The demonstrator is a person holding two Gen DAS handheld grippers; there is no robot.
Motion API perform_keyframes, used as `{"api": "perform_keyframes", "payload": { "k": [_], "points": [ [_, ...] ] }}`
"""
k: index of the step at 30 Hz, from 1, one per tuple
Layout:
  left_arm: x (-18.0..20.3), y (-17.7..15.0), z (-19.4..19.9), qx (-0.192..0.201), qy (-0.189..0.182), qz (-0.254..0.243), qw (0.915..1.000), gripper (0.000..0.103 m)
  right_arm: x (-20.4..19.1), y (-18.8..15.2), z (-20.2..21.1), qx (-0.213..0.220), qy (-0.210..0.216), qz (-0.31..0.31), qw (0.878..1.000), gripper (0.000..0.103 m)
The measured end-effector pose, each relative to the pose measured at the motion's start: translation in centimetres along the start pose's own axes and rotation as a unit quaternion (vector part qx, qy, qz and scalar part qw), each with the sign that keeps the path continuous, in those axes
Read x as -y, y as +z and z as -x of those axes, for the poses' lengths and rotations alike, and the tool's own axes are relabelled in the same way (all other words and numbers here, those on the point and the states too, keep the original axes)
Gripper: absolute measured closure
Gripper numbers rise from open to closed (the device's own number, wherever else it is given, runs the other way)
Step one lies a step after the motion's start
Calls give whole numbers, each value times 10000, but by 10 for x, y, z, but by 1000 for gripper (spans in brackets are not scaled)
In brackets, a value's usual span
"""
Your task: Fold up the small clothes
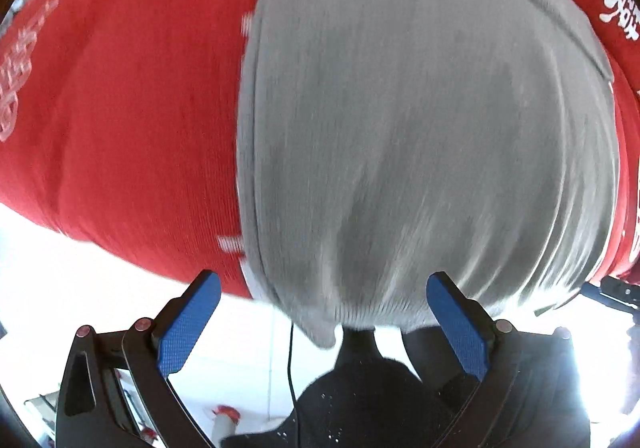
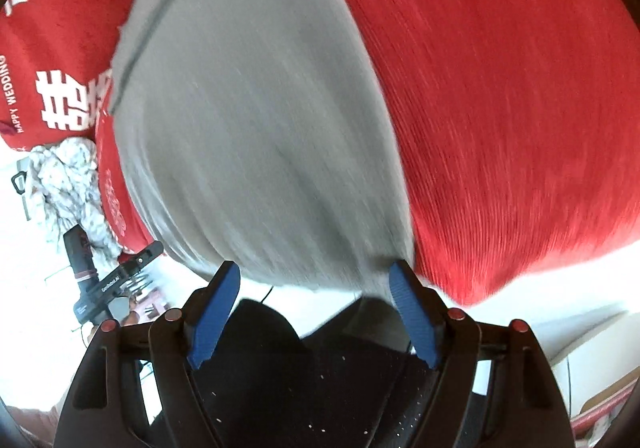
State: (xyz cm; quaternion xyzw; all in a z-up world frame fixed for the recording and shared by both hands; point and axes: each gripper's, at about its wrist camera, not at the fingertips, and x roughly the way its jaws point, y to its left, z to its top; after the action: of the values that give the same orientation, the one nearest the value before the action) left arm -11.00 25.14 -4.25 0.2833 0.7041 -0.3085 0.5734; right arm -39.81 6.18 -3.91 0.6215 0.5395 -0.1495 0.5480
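Observation:
A grey garment [image 1: 420, 119] lies spread on a red cloth [image 1: 132, 119] and fills most of the left wrist view. Its near hem hangs between my left gripper's [image 1: 324, 288] blue pads [image 1: 188, 328], which stand wide apart and touch nothing. In the right wrist view the same grey garment [image 2: 260, 119] runs down to my right gripper [image 2: 316, 272]. That gripper is open too. Its right pad [image 2: 412, 312] sits right at the garment's near corner, without pinching it. Both views are motion-blurred.
The red cloth [image 2: 500, 107] has white printed characters [image 2: 68, 99] and covers the surface under the garment. A crumpled white patterned garment [image 2: 68, 183] lies at its left edge. The other gripper's black body [image 2: 108, 280] shows at left. Bright white floor lies below.

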Motion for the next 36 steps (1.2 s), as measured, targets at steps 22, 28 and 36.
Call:
{"api": "perform_keyframes", "payload": {
  "k": [22, 28, 36],
  "points": [
    [-8, -47, -1, -167, -1033, -433, 9936, 90, 8, -26, -16, 22, 1071, -114, 9942, 90],
    [-17, -21, 63, 491, -1541, -409, 9860, 91, -31, 2, 38, 684, 2045, -2, 9765, 91],
    [-25, 87, 94, 1379, -1290, -219, 9818, 91, -63, 109, 81, 1352, 2141, 94, 9674, 96]
  ]
}}
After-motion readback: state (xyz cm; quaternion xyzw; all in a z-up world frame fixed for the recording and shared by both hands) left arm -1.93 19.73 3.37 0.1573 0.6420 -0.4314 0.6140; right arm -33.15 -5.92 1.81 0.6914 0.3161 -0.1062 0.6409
